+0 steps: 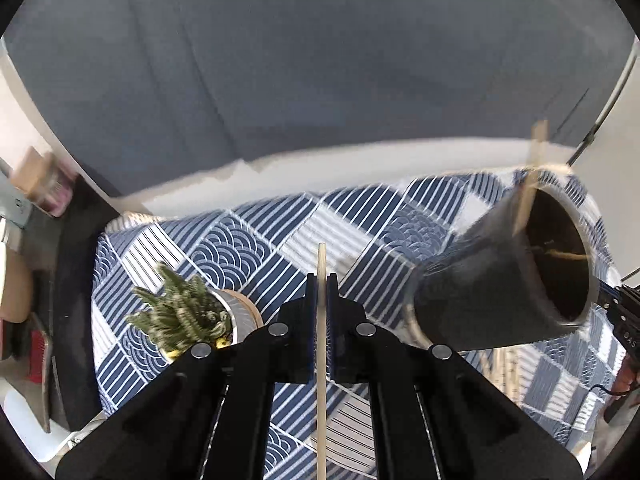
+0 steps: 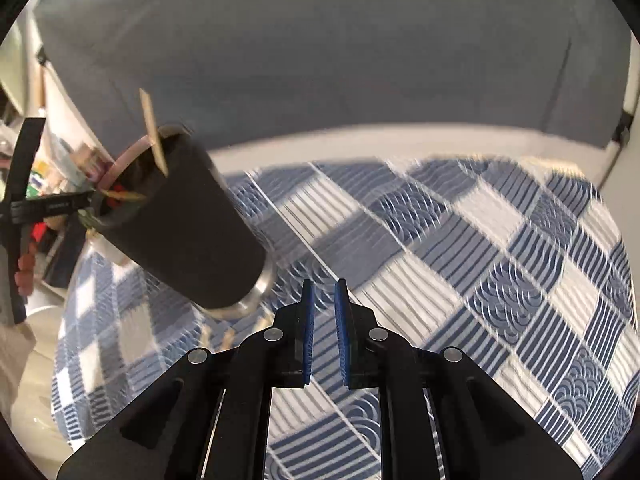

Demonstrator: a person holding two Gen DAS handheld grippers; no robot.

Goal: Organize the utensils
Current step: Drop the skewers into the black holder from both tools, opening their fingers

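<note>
Chopstick (image 1: 321,320), a thin pale wooden one, is clamped between the blue pads of the left gripper (image 1: 321,280); it runs along the fingers, with its tip sticking out past them and its other end passing out of the bottom of the left wrist view. To the right of it stands a dark holder (image 1: 500,276) with a metal base ring and a pale rim, on a blue-and-white patterned cloth (image 1: 280,240). A flat wooden stick (image 1: 530,184) leans out over the holder's rim, and more wooden pieces lie inside. A potted plant (image 1: 188,312) sits on the cloth just left of the left gripper.

In the right wrist view the right gripper (image 2: 324,284) hovers over the cloth (image 2: 460,240), its jaws slightly apart with nothing between them. The holder (image 2: 188,224) is to its left, the stick (image 2: 153,132) poking out of its mouth. The left gripper (image 2: 60,204) reaches toward the holder's mouth from the far side. Both views are motion-blurred.
</note>
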